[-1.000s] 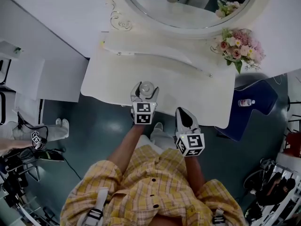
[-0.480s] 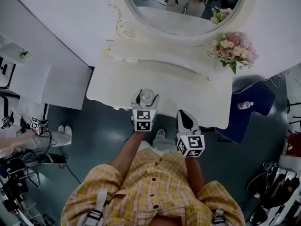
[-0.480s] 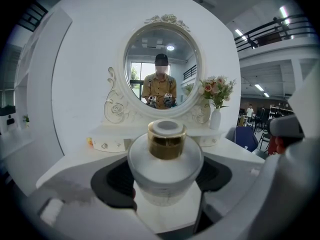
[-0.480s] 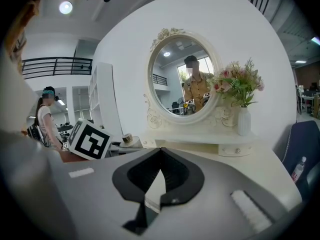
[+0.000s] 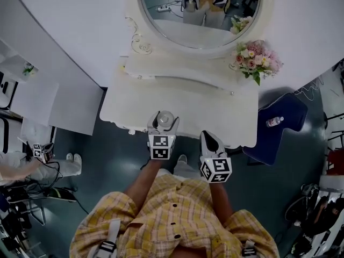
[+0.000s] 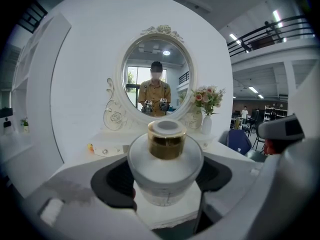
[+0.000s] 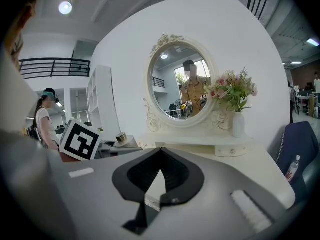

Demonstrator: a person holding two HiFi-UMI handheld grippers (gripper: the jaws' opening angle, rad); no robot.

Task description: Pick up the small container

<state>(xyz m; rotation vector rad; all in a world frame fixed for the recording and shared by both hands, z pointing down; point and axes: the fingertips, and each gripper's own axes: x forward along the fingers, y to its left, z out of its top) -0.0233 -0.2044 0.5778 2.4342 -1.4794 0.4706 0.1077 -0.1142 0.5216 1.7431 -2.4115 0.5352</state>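
Head view steeply down on vanity table (image 5: pixel 188 98); gripper views level, facing shared mirror (image 6: pixel 136 69).

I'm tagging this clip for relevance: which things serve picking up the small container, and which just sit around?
In the job: small container, left gripper closed on it, dressing table.
Just about: right gripper (shut, empty), mirror, flowers, bottle on blue chair.

A white dressing table (image 5: pixel 215 109) stands against the wall, an oval mirror (image 5: pixel 199 15) rising at its back, with pink flowers (image 5: pixel 253 58) at the table's rear right corner. Right of the table is a blue chair (image 5: pixel 287 112) with a small bottle (image 5: pixel 274 121) lying on its seat, and left of the table is a white cabinet (image 5: pixel 70 104)
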